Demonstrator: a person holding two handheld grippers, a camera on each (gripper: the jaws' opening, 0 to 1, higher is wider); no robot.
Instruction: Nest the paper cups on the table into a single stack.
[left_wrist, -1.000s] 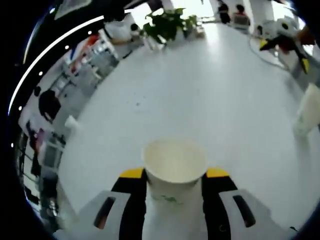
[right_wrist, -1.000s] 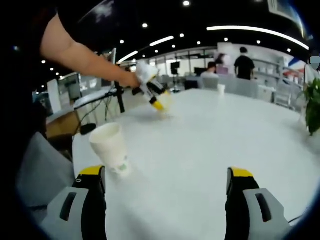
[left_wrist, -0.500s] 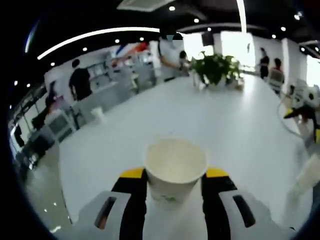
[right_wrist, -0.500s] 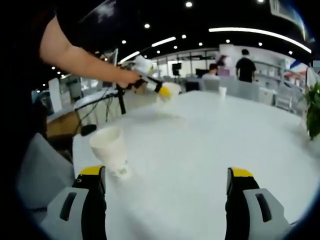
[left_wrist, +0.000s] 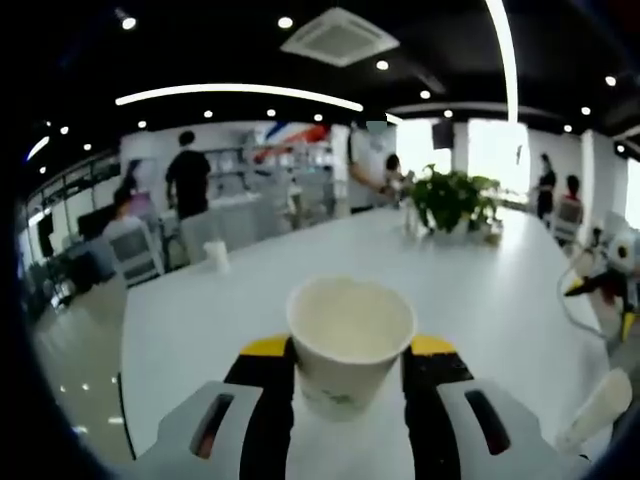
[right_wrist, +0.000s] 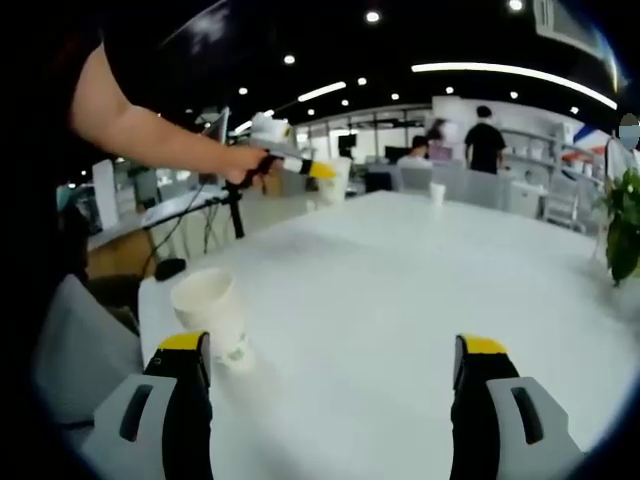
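While the left gripper (left_wrist: 346, 365) clamps a paper cup (left_wrist: 351, 343) upright between its fingers above the white table (left_wrist: 470, 300), the right gripper (right_wrist: 333, 375) waits with fingers spread wide. A second cup (right_wrist: 212, 318) stands on the table just beyond the right gripper's left finger.

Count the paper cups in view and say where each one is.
3: one clamped in the left gripper, one standing by the right gripper on the table, one small at the table's far end; others may be hidden.
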